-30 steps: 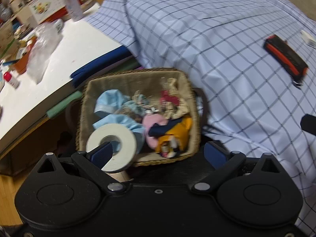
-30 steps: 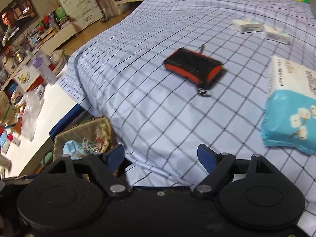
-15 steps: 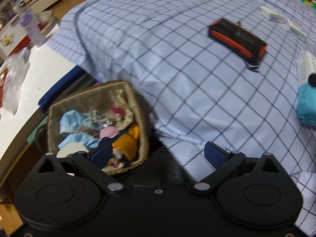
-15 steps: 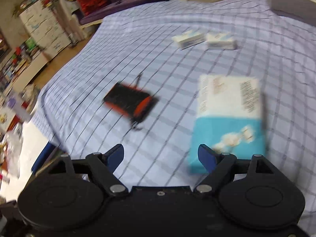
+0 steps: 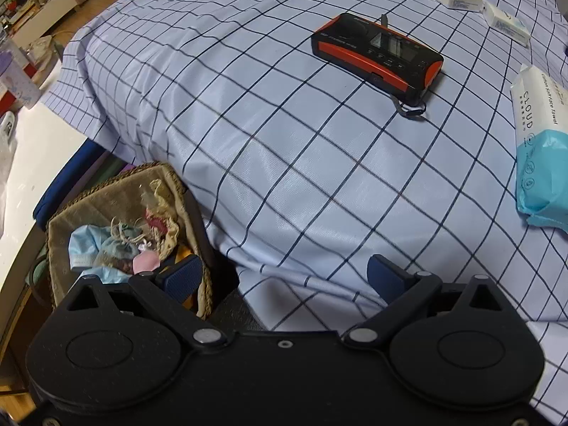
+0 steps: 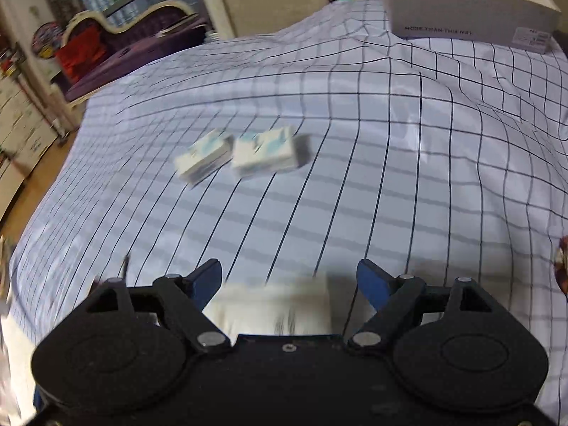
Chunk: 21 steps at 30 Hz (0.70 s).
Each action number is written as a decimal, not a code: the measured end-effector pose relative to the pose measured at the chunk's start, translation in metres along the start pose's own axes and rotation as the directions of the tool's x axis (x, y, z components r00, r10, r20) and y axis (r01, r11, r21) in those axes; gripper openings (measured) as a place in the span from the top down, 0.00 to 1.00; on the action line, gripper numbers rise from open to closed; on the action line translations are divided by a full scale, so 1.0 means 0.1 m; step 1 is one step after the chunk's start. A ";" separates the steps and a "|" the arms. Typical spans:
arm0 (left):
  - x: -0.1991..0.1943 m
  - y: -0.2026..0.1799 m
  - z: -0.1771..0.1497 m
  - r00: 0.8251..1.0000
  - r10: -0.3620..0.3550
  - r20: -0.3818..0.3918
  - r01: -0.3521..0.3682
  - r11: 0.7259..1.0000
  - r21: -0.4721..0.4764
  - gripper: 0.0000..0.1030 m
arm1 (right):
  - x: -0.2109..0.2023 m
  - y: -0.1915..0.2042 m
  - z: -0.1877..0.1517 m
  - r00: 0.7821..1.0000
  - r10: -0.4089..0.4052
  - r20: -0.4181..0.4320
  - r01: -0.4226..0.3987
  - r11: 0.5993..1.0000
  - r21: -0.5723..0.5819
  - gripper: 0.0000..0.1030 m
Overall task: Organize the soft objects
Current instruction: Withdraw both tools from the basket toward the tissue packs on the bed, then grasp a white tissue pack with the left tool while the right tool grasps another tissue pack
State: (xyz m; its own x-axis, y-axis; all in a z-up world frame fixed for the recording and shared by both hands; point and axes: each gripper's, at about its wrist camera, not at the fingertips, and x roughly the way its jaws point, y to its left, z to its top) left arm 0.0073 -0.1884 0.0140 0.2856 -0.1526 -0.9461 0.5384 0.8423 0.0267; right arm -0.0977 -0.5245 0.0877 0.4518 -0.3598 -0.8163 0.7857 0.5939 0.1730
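Towel pack (image 5: 541, 149) lies cut off at frame edge on my checked sheet (image 5: 284, 163); right view blurs two boxes (image 6: 264, 152). Left gripper (image 5: 284, 278) and right gripper (image 6: 290, 280) both gape, empty.

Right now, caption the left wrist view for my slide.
Open left gripper above checked bedsheet; wicker basket lower left, orange-black radio ahead.

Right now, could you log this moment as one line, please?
left gripper open, empty | right gripper open over tissue pack | basket beside bed
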 end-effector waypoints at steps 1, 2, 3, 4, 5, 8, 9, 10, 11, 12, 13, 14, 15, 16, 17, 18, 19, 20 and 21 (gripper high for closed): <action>0.01 -0.02 0.02 1.000 0.001 -0.002 -0.001 1.000 0.005 0.06 | 0.09 -0.01 0.10 1.000 -0.001 -0.003 0.001 1.000 0.009 0.19; 0.02 -0.04 0.05 1.000 0.001 -0.003 -0.001 1.000 0.009 0.06 | 0.20 -0.01 0.19 1.000 -0.005 -0.008 0.005 1.000 0.018 0.19; 0.04 -0.05 0.08 1.000 0.001 -0.003 -0.001 1.000 0.013 0.06 | 0.30 -0.01 0.29 1.000 -0.011 -0.016 0.011 1.000 0.029 0.19; 0.04 -0.07 0.10 1.000 0.002 -0.003 -0.002 1.000 0.016 0.06 | 0.41 -0.01 0.40 1.000 -0.015 -0.024 0.016 0.999 0.041 0.19; 0.05 -0.08 0.13 1.000 0.002 -0.004 -0.002 1.000 0.019 0.06 | 0.52 0.00 0.50 0.999 -0.019 -0.033 0.020 0.998 0.054 0.19; 0.06 -0.12 0.20 1.000 -0.004 0.000 0.004 1.000 0.026 0.06 | 0.77 0.02 0.78 1.000 -0.017 -0.013 0.018 0.996 0.089 0.19; 0.06 -0.13 0.22 1.000 -0.006 0.003 0.006 1.000 0.028 0.06 | 0.83 0.04 0.86 1.000 -0.013 0.005 0.012 0.995 0.094 0.19; 0.07 -0.14 0.24 1.000 -0.008 0.004 0.008 1.000 0.030 0.06 | 0.88 0.06 0.93 1.000 -0.001 0.023 -0.001 0.996 0.094 0.19; 0.07 -0.15 0.26 1.000 -0.009 0.003 0.009 0.999 0.032 0.06 | 0.94 0.09 1.01 0.999 0.009 0.038 -0.013 0.995 0.094 0.19; 0.08 -0.17 0.27 1.000 -0.011 0.001 0.011 0.999 0.035 0.06 | 1.01 0.12 1.11 0.999 0.011 0.047 -0.016 0.995 0.098 0.19; 0.10 -0.17 0.28 1.000 -0.014 -0.003 0.015 0.999 0.038 0.06 | 1.09 0.13 1.19 0.998 0.011 0.054 -0.017 0.994 0.108 0.19; 0.11 -0.18 0.29 1.000 -0.018 -0.006 0.018 0.999 0.039 0.06 | 1.17 0.14 1.26 0.999 0.013 0.052 -0.020 0.992 0.123 0.19; 0.13 -0.18 0.30 1.000 -0.020 -0.009 0.020 0.999 0.040 0.06 | 1.27 0.14 1.34 0.999 0.014 0.042 -0.020 0.990 0.139 0.19; 0.13 -0.18 0.30 1.000 -0.020 -0.009 0.020 0.999 0.039 0.06 | 1.35 0.14 1.38 1.000 0.013 0.029 -0.017 0.989 0.149 0.19; 0.14 -0.18 0.31 1.000 -0.019 -0.010 0.020 0.999 0.038 0.06 | 1.43 0.15 1.42 1.000 0.009 0.009 -0.011 0.988 0.152 0.19; 0.14 -0.18 0.31 1.000 -0.019 -0.010 0.019 0.999 0.036 0.06 | 1.50 0.17 1.45 1.000 0.001 -0.017 0.001 0.990 0.144 0.21; 0.14 -0.17 0.31 1.000 -0.020 -0.011 0.020 0.999 0.035 0.06 | 1.59 0.19 1.47 0.999 -0.013 -0.052 0.020 0.992 0.127 0.23; 0.14 -0.16 0.31 1.000 -0.021 -0.013 0.022 0.999 0.035 0.06 | 1.67 0.22 1.47 0.995 -0.034 -0.092 0.044 0.993 0.114 0.29; 0.14 -0.16 0.31 1.000 -0.021 -0.013 0.021 0.999 0.034 0.06 | 1.74 0.22 1.47 0.990 -0.048 -0.129 0.061 0.993 0.103 0.30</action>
State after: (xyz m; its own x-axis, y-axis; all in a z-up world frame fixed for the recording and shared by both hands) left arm 0.0277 -0.2203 0.0105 0.2640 -0.1631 -0.9506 0.5712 0.8206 0.0178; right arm 0.0607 -0.6794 0.0301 0.3553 -0.2919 -0.8880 0.8512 0.4936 0.1784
